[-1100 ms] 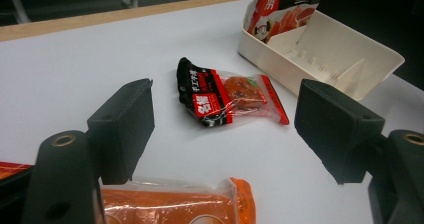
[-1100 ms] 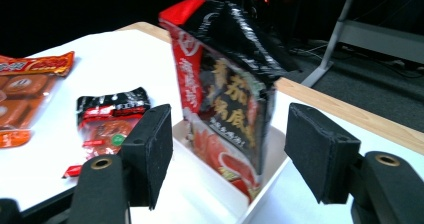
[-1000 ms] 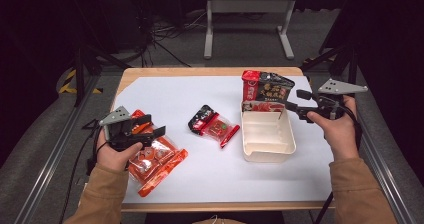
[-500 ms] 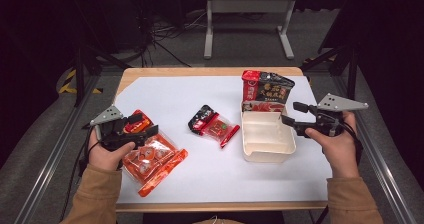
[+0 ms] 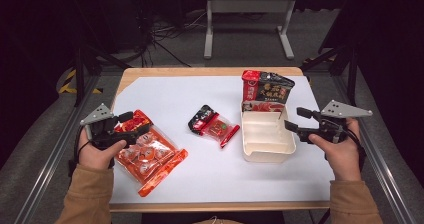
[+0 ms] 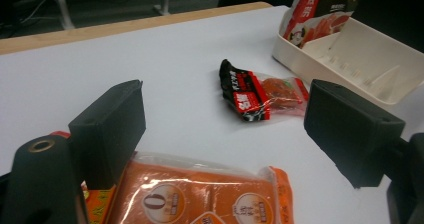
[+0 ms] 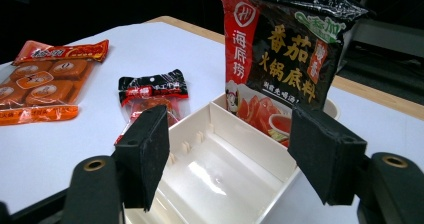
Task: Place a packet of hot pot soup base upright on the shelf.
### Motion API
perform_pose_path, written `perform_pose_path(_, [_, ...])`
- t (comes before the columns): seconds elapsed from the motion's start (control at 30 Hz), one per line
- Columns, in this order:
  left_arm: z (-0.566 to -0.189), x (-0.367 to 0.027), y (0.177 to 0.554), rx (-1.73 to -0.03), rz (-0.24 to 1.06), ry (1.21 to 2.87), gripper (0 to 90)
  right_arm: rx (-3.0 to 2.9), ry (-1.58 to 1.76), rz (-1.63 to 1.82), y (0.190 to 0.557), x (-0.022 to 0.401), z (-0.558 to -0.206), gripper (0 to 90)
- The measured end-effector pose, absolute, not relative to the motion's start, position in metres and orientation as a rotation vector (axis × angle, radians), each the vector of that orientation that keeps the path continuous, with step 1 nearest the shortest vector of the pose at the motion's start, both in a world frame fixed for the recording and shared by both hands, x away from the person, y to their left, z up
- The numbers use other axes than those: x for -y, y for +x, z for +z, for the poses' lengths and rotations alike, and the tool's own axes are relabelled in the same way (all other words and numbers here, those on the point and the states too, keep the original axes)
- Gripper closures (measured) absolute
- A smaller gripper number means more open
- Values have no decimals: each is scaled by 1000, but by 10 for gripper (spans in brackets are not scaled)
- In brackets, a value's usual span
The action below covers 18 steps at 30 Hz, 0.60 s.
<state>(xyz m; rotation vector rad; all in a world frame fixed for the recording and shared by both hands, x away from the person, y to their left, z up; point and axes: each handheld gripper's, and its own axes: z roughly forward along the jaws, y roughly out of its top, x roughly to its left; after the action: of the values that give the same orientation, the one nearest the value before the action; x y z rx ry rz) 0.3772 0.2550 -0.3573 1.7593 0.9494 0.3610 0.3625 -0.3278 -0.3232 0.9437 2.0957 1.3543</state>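
Orange plastic wraps the large snack pack (image 5: 147,156), which lies flat at the left of the white surface (image 5: 200,91), slanted toward the near edge. The left gripper (image 5: 131,125) hovers over the pack's far end with its jaws spread wide and nothing between them; in the left gripper view the pack (image 6: 200,199) lies just below the two black pads (image 6: 107,126), which are clear of it. The jaws have just been opening.

Near the middle of the surface lies a small red-and-black sachet (image 5: 214,126), well apart from the orange pack. To its right stands a cream tray (image 5: 265,156) with low dividers inside, and a red-and-black soup-base pouch (image 5: 266,90) stands upright in the tray's far end, leaning on its back wall.

The right gripper (image 5: 295,120) is held level at the tray's right rim, its jaws wide apart and gripping nothing, having just been opening as well. In the right gripper view its pads (image 7: 150,149) frame the tray (image 7: 220,176) and the pouch (image 7: 280,54) beyond it.
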Motion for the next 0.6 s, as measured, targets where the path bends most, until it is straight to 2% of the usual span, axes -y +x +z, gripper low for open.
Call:
perform_pose_path(0.23, [-364,-280,375,-998,436,1734,267,-2112,940,1344,368,325,-328,331])
perform_pose_path(0.6, [-385,-318,377,-1187,518,1701,271,-2125,917,1338,374,319,-327,331])
